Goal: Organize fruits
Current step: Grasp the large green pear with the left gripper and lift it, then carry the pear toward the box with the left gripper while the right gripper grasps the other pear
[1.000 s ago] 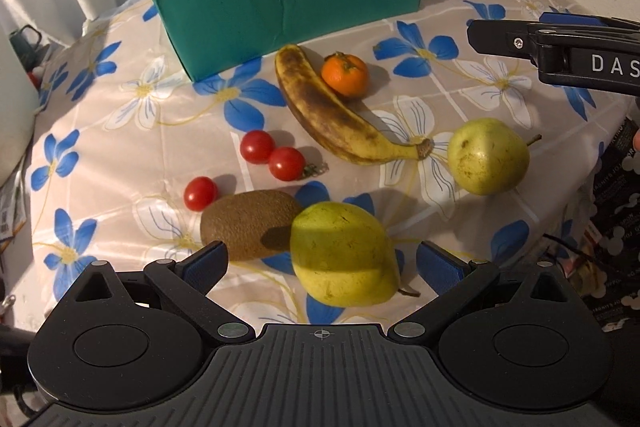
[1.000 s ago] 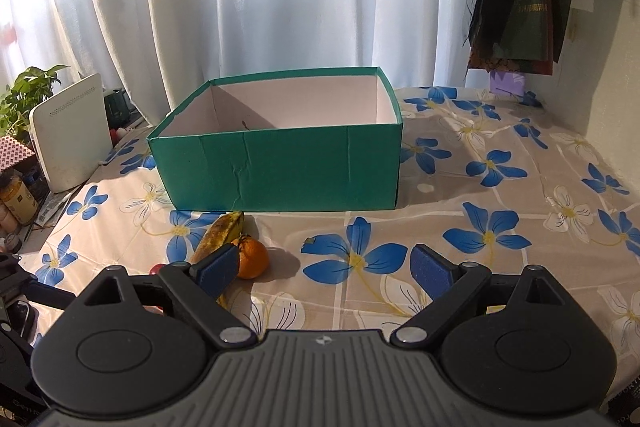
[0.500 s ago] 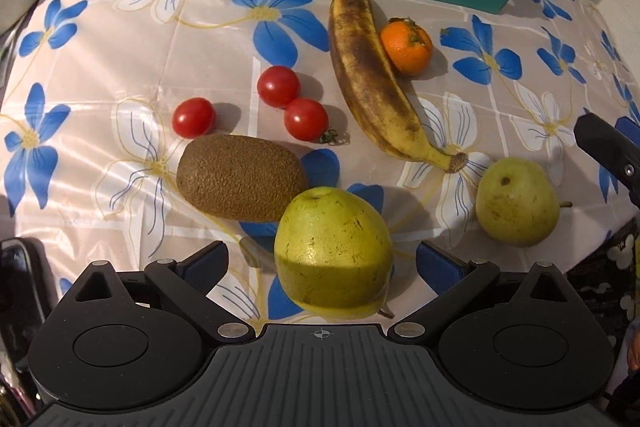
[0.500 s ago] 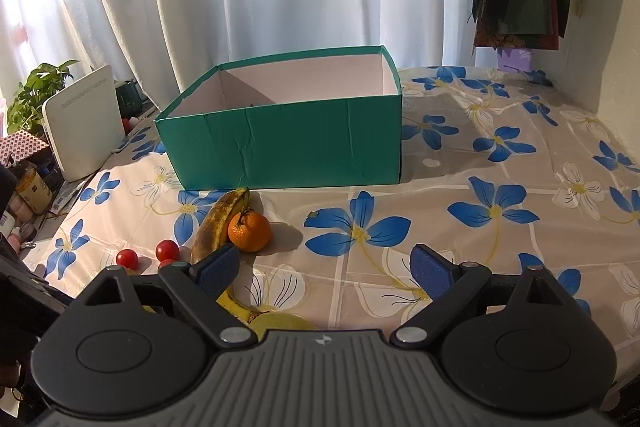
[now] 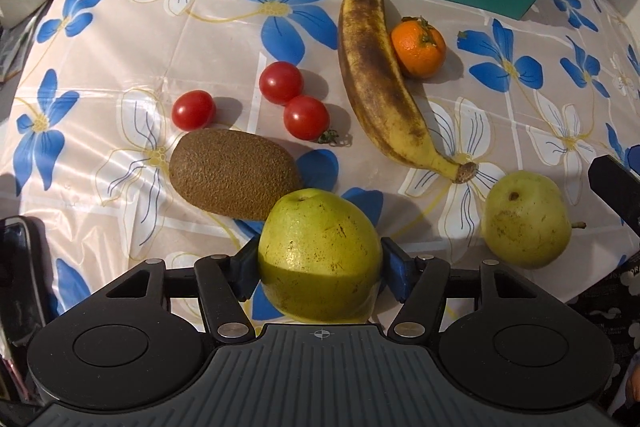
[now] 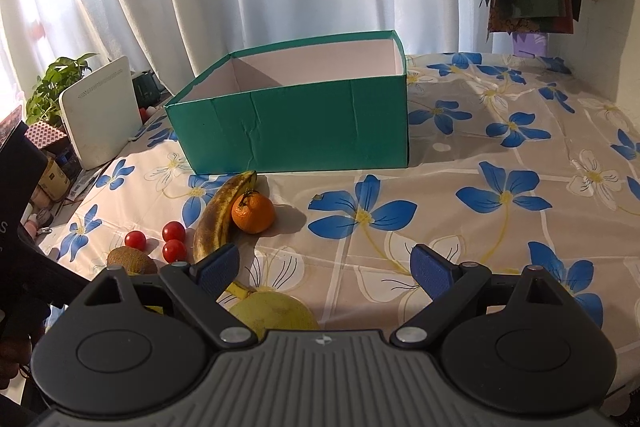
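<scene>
My left gripper [image 5: 320,267] is shut on a large yellow-green pear [image 5: 318,251] at the table's near edge. Beside it lie a kiwi [image 5: 234,173], three cherry tomatoes [image 5: 306,117], a spotted banana [image 5: 376,79], a tangerine [image 5: 418,47] and a second pear [image 5: 526,219]. The open green box [image 6: 296,131] stands behind the fruit. My right gripper [image 6: 326,269] is open and empty, hovering above the second pear [image 6: 276,313], with the banana [image 6: 218,215] and tangerine [image 6: 253,213] ahead on the left.
A flowered cloth [image 6: 480,211] covers the table. A white device [image 6: 98,111], a plant [image 6: 52,87] and clutter stand at the left edge. Curtains hang behind the box, dark clothes at the upper right. The right gripper's tip [image 5: 616,187] shows at the left view's right edge.
My left gripper has moved in and closed its fingers on the large pear. My right gripper has tilted down a little, bringing more of the fruit into its view.
</scene>
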### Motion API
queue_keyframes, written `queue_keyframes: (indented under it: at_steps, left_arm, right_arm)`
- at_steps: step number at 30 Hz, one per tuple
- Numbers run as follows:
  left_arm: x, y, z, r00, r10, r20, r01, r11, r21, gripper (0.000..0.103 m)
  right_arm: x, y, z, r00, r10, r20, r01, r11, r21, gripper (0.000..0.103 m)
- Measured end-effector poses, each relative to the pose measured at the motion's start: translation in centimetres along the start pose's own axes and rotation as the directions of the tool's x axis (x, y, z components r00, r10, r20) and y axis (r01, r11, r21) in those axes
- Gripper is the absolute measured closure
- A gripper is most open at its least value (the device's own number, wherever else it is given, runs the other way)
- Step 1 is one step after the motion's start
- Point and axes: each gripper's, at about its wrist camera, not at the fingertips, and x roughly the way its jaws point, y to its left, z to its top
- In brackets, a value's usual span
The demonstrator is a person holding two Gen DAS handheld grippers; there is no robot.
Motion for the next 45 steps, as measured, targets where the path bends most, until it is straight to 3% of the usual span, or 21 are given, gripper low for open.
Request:
queue_keyframes:
  at_steps: [11,20,28,32,37,45]
  left_arm:
    - [-3.3,-1.0,-0.3,0.993,-0.037,0.115,0.032,0.998,0.047,0.038]
    - [-7.6,-1.3,2.5,0.960,-0.076,0.269,0.050,0.993,0.103,0.038]
    - [-9.2,-2.5,4.9,0.931,-0.160,0.328,0.091,0.972,0.217,0.038]
    - [-9.4,-2.9,5.9,0.921,-0.202,0.334,0.110,0.955,0.274,0.038]
    - [-9.0,-2.8,7.1,0.916,-0.249,0.314,0.144,0.936,0.322,0.038]
    - [-8.5,-2.3,8.4,0.913,-0.270,0.305,0.154,0.922,0.356,0.037]
  right_arm:
    - [0.6,0.4,-1.1,0.997,0.057,-0.055,-0.057,0.998,-0.008,0.010]
    - [2.4,2.7,-1.7,0.989,0.066,-0.135,-0.071,0.997,-0.037,0.010]
    - [4.1,4.7,-2.0,0.983,-0.024,-0.180,0.016,0.999,-0.047,0.011]
    - [4.9,5.1,-2.6,0.974,-0.073,-0.214,0.067,0.997,-0.038,0.026]
    - [5.7,5.5,-2.9,0.961,-0.148,-0.233,0.145,0.989,-0.032,0.036]
    - [5.5,6.3,-2.5,0.957,-0.197,-0.214,0.202,0.979,0.003,0.037]
